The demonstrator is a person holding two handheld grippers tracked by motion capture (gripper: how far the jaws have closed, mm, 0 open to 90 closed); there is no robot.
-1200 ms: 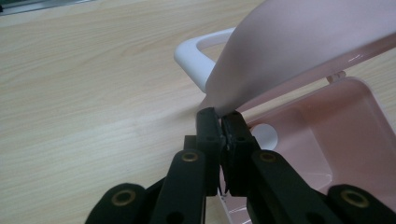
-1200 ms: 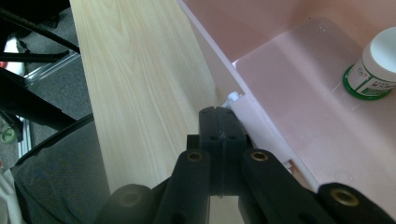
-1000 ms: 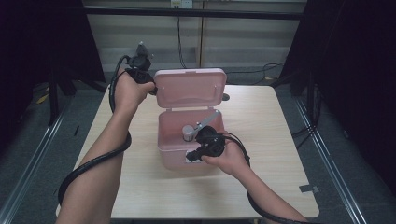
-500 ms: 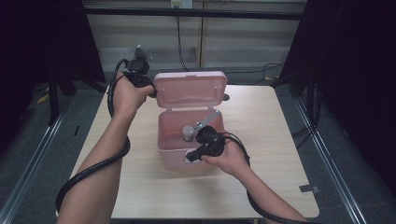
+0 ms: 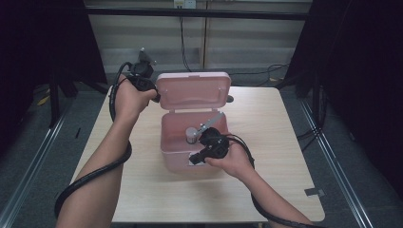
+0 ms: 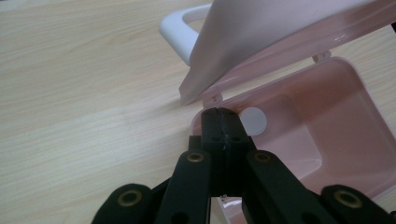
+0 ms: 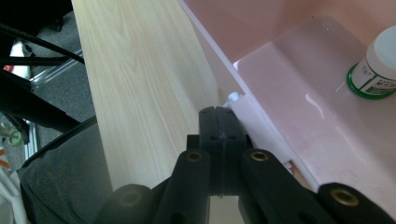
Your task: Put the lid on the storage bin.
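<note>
Here's a pink box (image 5: 183,152) sitting near the middle of the wooden table (image 5: 285,156), its lid (image 5: 192,90) swung up and standing open at the back. The left gripper (image 5: 154,97) is up at the lid's left edge, and in the left gripper view its jaws are pressed together, pad against pad, with nothing showing between them; the tips sit right over the back corner of the box near the hinge, beside a round white mark (image 6: 253,120) on the inside wall. The lid's pale underside (image 6: 261,42) slants across that view, with a white handle (image 6: 180,28) poking out behind it. Over on the other side, the right gripper (image 5: 198,157) is at the front rim of the box, close to the white latch (image 7: 243,109), and its jaws are also closed flat on each other, gripping nothing that can be seen. Inside the box stands a small white-capped bottle (image 7: 380,65) with a green band on its label, upright on the floor of the box, well apart from the right gripper's tips. A silvery strip (image 5: 211,121) leans inside the box near the bottle.
</note>
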